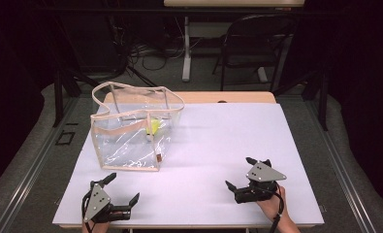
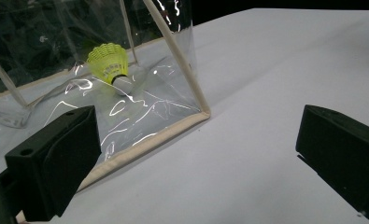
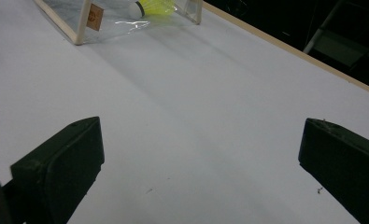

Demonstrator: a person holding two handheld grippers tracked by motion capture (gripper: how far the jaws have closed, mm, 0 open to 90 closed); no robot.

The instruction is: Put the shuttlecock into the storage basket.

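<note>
The clear plastic bag (image 1: 131, 133) stands upright toward the far left part of the white tabletop (image 1: 218, 145), its mouth open at the top and its two tan straps arching over it. Inside, on the bag's floor, lies a yellow shuttlecock (image 2: 111, 65), tipped on its side with its white cork end toward the near right corner of the bag. The left claw (image 1: 123, 188) sits near the tabletop's near left corner, just in front of the bag, its jaws spread wide and holding nothing; the right claw (image 1: 241, 173) rests by the near right edge, well apart from the bag, likewise wide open and empty. To my eye the bag looks light and floppy: the film walls crease and glare, so they would likely buckle and slip under a pinch, and the whole thing could slide across the smooth top if pushed. The stitched tan edging and the straps look like the firmest places to take hold. The shuttlecock seems nearly weightless, and its skirt would crush easily, so the cork end looks like the safer place to take it, reached down through the open mouth.
</note>
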